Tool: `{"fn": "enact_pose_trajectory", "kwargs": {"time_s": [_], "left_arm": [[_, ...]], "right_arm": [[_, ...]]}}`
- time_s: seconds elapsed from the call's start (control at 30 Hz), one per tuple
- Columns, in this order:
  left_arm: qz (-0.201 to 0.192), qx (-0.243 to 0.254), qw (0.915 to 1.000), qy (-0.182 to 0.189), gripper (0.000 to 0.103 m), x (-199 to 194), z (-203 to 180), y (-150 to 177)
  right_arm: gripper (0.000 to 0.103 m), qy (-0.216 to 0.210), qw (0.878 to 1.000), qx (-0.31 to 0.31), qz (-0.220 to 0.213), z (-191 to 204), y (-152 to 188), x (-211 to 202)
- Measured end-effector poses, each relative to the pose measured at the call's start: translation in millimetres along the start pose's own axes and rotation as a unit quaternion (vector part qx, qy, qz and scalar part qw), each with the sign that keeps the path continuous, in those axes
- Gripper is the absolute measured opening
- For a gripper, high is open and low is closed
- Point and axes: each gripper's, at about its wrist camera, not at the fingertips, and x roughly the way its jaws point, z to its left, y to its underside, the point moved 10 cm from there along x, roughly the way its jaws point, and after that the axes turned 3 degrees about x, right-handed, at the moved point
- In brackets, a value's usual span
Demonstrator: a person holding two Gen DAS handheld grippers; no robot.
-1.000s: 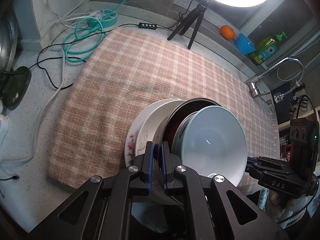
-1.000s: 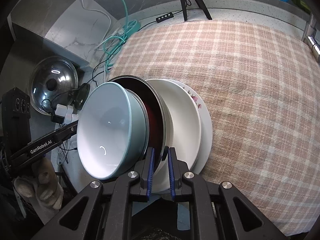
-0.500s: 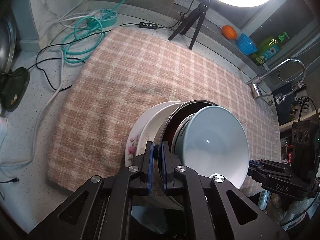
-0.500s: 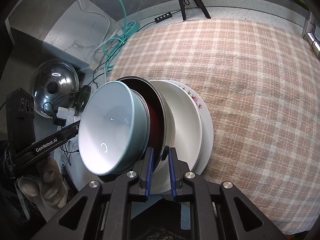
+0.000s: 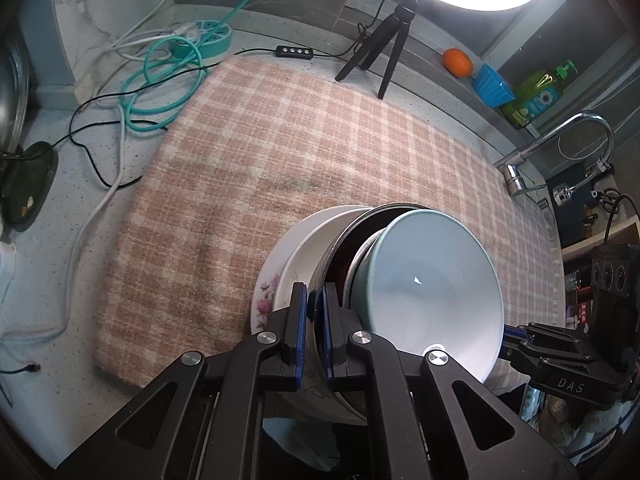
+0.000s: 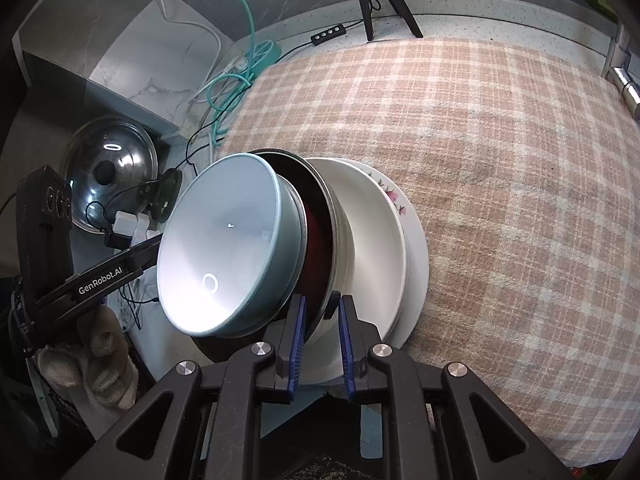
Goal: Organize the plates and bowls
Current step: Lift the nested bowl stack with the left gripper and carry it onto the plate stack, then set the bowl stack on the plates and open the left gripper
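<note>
A tilted stack of dishes hangs over the near edge of the checked cloth [image 5: 280, 140]. It holds a flowered plate [image 5: 264, 300], a white deep plate [image 5: 308, 248], a metal bowl with a dark red inside [image 5: 340, 248] and, on top, a pale blue bowl [image 5: 436, 288]. My left gripper [image 5: 314, 292] is shut on the stack's rim, its blue pads on either side of the metal bowl's edge. From the opposite side my right gripper [image 6: 320, 304] clamps the metal bowl [image 6: 316, 240] at its rim, beside the blue bowl [image 6: 224, 240]. The white plate [image 6: 368, 232] and flowered plate [image 6: 396, 200] lie beneath.
At the back stand a ring light on a tripod [image 5: 384, 52], an orange [image 5: 457, 62], a blue cup [image 5: 492, 90] and a soap bottle [image 5: 540, 88]. A faucet [image 5: 560, 136] rises on the right. Cables [image 5: 168, 68] lie left of the cloth, near a pot lid [image 6: 108, 160].
The gap between my right gripper's pads looks slightly wider around the rim. The stack and both hands have stayed where they were.
</note>
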Motion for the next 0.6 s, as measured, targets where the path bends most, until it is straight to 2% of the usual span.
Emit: {"fn": "enact_pose_trajectory", "kwargs": {"time_s": [0.27,0.4,0.6], "left_arm": [[-0.003,0.01,0.9999,-0.007,0.006,-3.3,-0.7,3.1],[-0.013,0.007,0.9998,-0.014,0.013,-10.9,3.2,1.6],[-0.03,0.013,0.999,-0.03,0.014,-21.0,6.7,2.0]], "right_arm": [[0.016,0.007,1.0,-0.015,-0.015,0.2,0.3,-6.9],[0.016,0.012,0.999,-0.023,-0.028,-0.6,-0.8,-13.9],[0.016,0.009,0.999,-0.019,-0.04,-2.7,-1.3,-20.1]]}}
